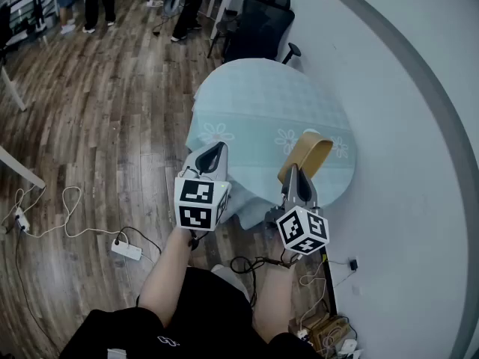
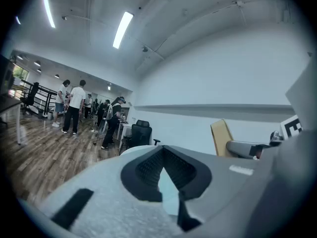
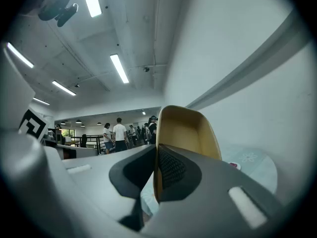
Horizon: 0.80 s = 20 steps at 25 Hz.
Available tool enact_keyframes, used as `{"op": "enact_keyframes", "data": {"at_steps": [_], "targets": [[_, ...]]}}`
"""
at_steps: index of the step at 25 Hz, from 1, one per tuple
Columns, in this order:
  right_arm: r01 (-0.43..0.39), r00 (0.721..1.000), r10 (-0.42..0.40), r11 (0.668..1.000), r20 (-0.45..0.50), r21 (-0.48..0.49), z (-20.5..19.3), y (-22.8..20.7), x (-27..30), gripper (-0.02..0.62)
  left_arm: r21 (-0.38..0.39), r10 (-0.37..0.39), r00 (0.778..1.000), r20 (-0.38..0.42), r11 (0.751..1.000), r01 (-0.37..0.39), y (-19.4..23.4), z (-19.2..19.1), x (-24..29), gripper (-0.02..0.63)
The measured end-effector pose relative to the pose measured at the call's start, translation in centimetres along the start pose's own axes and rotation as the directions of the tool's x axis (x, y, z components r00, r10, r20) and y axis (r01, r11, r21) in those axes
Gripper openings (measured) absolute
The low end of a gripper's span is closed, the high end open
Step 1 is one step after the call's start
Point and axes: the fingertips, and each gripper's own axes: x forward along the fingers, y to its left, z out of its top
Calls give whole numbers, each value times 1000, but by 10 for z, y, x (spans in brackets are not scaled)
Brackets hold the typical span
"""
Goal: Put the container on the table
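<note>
Fingers (image 3: 173, 170) of the right gripper (image 3: 157, 151) are pinched on one thin side wall of the tan container (image 3: 187, 128). The wall sits edge-on between the pads and nothing else is in the bite. The container is tipped up on end with its open face turned sideways, not upward.

From the head view it hangs over the near right part of the round table (image 1: 254, 99). It looks clear of the pale flowered cloth (image 1: 224, 133), but I can't confirm a gap.

The left gripper (image 2: 162, 151) has its jaws brought together at the tips with nothing in them. It is parked beside the right one, over the near table edge.

My read: carry is done, placing isn't.

How to do it well:
- Roll the right wrist so the base faces down before descending. It looks like a one-wall pinch, so I'd expect the container to swing or pivot if moved fast.
- Go further in over the tabletop. The cloth drapes over the rim and hides the real edge.
- Lower until the base sits flat, then open the jaws and lift straight up off the wall.
- Keep the left gripper out of the way, or use it to steady the far wall if the container rocks.
</note>
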Motion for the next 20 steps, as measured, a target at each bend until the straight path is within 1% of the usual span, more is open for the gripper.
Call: {"op": "enact_keyframes", "data": {"at_steps": [4, 8, 11, 16, 20], "targets": [[1, 1000, -1, 1000, -3, 0, -1, 0, -7, 20, 1, -12, 1000, -10, 1000, 12, -6, -4, -4, 0], [20, 998, -23, 998, 51, 58, 1, -3, -11, 21, 2, -28, 999, -20, 1000, 28, -8, -9, -3, 0], [40, 998, -44, 997, 53, 69, 1, -9, -14, 21, -4, -25, 999, -24, 1000, 25, -5, -10, -3, 0], [41, 997, -45, 997, 67, 65, 12, -9, -14, 21, -50, -48, 999, -15, 998, 47, -4, -4, -4, 0], [25, 998, -28, 999, 64, 47, 16, 3, -13, 21, -77, -39, 999, 5, 996, 39, 6, 2, -9, 0]]}}
